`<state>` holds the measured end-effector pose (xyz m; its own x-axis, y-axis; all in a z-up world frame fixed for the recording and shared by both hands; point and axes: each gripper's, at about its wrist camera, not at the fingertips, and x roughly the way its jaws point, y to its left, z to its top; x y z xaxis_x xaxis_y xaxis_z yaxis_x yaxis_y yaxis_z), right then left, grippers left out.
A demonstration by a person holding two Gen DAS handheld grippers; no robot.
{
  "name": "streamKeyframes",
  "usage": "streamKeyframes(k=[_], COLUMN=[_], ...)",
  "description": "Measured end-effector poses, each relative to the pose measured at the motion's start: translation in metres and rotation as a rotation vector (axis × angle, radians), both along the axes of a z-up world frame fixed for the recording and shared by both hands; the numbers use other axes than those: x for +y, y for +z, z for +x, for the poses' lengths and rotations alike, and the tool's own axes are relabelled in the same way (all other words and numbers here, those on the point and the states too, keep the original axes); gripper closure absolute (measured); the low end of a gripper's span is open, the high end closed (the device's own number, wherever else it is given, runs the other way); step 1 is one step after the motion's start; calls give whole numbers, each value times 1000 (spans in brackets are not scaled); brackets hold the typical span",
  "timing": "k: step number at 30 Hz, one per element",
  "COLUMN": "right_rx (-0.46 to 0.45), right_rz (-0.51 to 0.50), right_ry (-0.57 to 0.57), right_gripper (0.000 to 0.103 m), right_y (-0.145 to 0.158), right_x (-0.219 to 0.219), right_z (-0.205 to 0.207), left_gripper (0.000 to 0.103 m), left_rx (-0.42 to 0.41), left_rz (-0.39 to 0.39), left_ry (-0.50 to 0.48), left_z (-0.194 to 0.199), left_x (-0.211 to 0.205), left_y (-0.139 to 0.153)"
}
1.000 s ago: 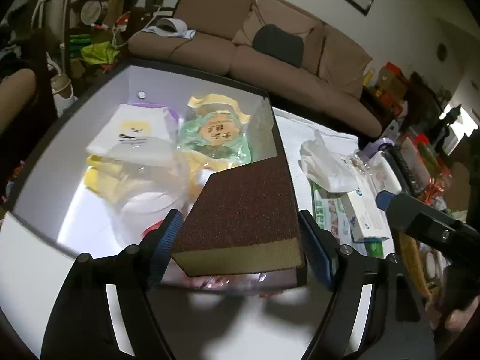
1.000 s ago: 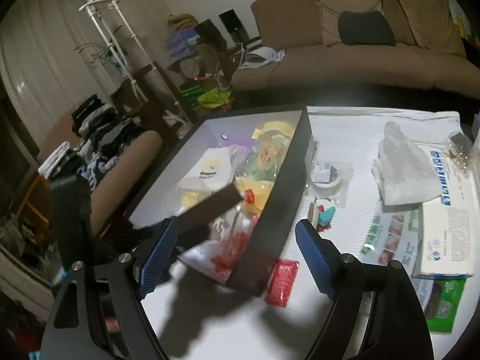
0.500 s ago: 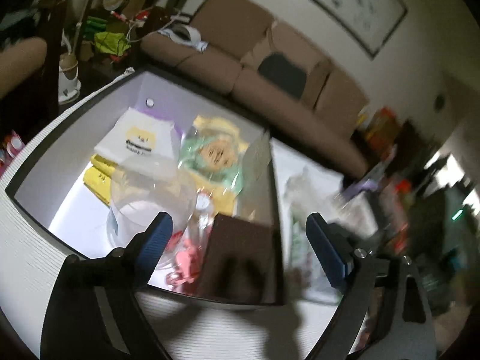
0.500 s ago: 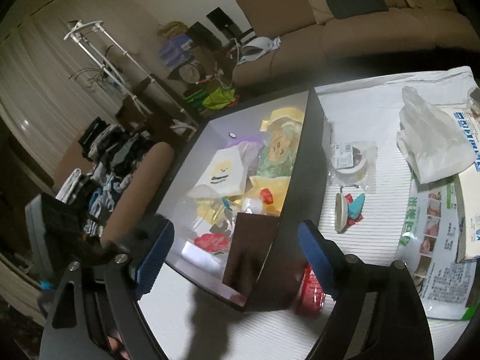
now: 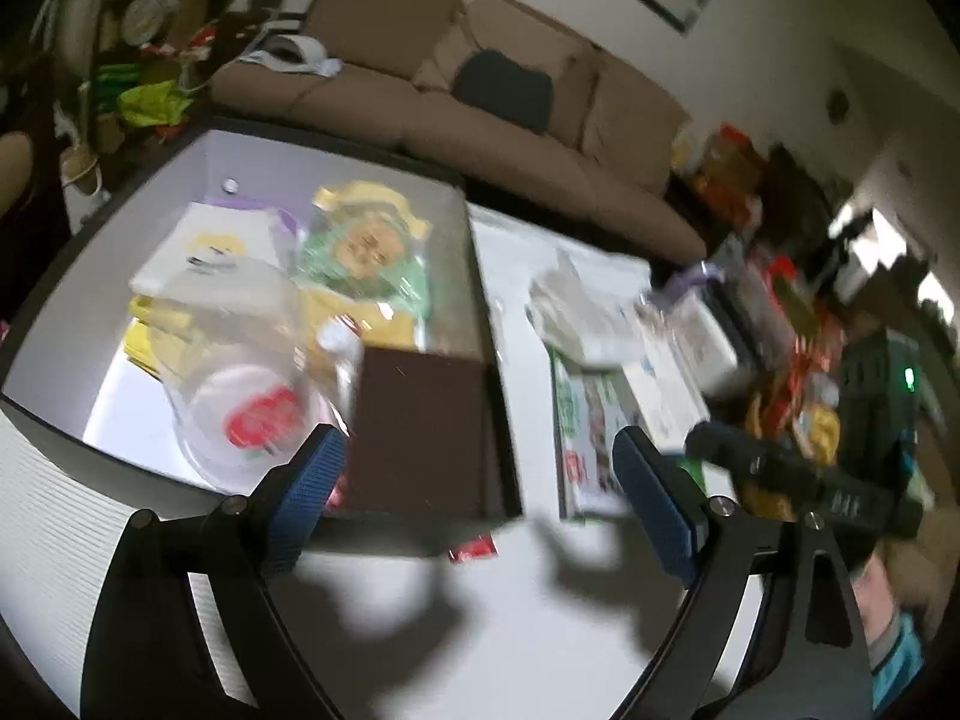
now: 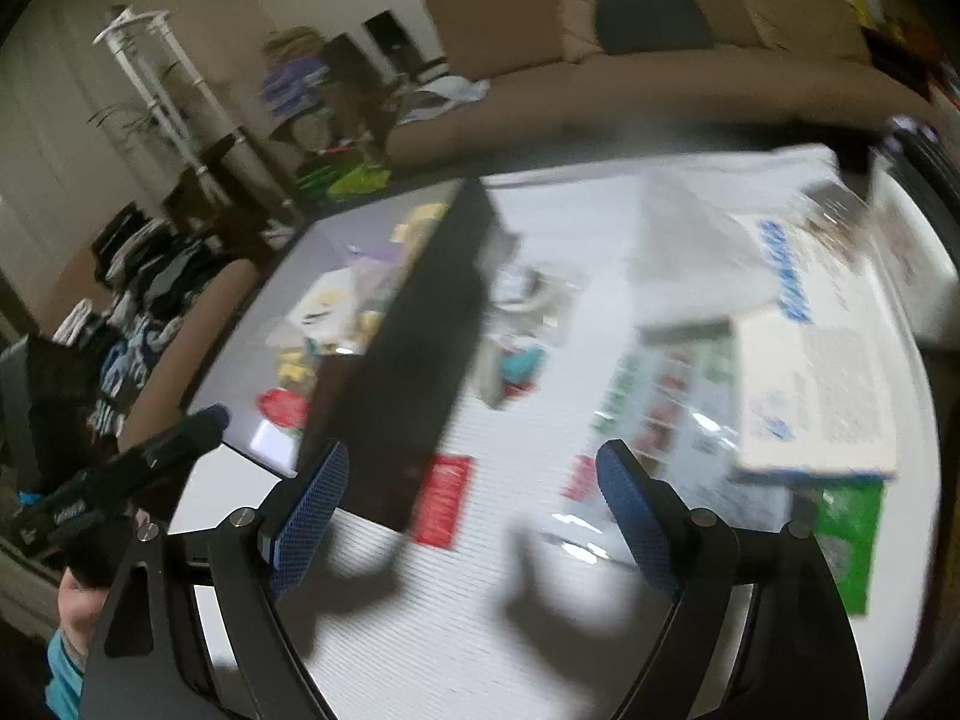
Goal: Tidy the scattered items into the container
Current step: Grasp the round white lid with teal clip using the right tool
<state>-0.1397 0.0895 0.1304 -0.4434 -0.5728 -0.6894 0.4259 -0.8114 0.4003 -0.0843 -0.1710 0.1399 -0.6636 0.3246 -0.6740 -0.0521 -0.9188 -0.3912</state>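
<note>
The container is a black-walled box [image 5: 36,276] with a white inside, at the left in both views [image 6: 420,324]. A brown sponge [image 5: 420,432] lies in its near right corner beside a clear plastic cup [image 5: 240,360] and snack packets [image 5: 360,252]. My left gripper [image 5: 480,498] is open and empty above the table in front of the box. My right gripper [image 6: 474,510] is open and empty over a red sachet [image 6: 441,498] lying on the table by the box wall. The red sachet also shows in the left wrist view [image 5: 474,549].
On the white table right of the box lie a tape roll in a bag [image 6: 528,294], a small teal item [image 6: 516,360], a crumpled plastic bag [image 5: 576,312], green printed packs [image 6: 660,402] and a white box [image 6: 810,396]. A brown sofa [image 5: 480,102] stands behind.
My left gripper let go of the brown sponge, which now lies in the box, and pulled back and right. My right gripper moved right toward the table beside the box.
</note>
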Motion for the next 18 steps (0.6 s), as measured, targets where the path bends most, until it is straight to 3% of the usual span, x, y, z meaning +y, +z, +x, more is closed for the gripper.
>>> streamKeyframes(k=[5, 7, 9, 12, 18], right_rx=[30, 38, 34, 17, -53], right_rz=[40, 40, 27, 31, 37], right_ry=[8, 21, 45, 52, 13], right_gripper=[17, 17, 18, 19, 27], right_y=[-8, -12, -18, -32, -73], right_x=[8, -4, -21, -46, -87], right_z=[-8, -17, -30, -53, -95], left_gripper=[13, 13, 13, 12, 12], left_rx=[-10, -13, -28, 11, 39], left_rz=[-13, 14, 38, -13, 26], left_ry=[56, 99, 82, 74, 89], left_z=[18, 23, 18, 12, 2], left_x=[4, -1, -1, 0, -14], left_y=[-5, -12, -17, -7, 3])
